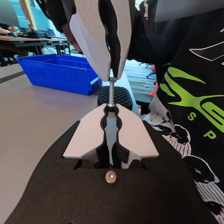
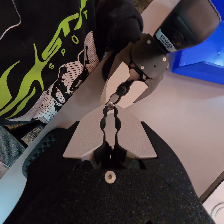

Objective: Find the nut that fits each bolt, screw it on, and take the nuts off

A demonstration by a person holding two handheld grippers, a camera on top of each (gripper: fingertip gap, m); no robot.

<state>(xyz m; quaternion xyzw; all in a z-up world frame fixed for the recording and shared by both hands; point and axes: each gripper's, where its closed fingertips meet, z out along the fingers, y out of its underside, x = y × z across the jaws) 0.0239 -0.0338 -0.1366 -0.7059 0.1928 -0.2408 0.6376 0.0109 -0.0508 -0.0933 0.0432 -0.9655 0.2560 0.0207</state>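
Observation:
A silver bolt [image 1: 111, 93] stands upright between the two grippers above the grey table [image 1: 36, 115]. My left gripper [image 1: 111, 106] is shut on the bolt's hexagonal lower end, and the threaded shaft rises from its fingertips. My right gripper [image 1: 113, 79] comes down from above and is shut on a silver nut [image 1: 113, 80] at the shaft's top. In the right wrist view the right gripper [image 2: 110, 107] pinches the nut [image 2: 110, 106], seen end on with the bolt's tip in its centre. The left gripper [image 2: 111, 102] meets it tip to tip.
A blue plastic bin [image 1: 58, 72] stands on the table at the back left and also shows in the right wrist view [image 2: 200, 70]. A black dimpled pad [image 1: 122, 95] lies at the table's edge. A person in a black shirt with green print [image 1: 194, 97] is close on the right.

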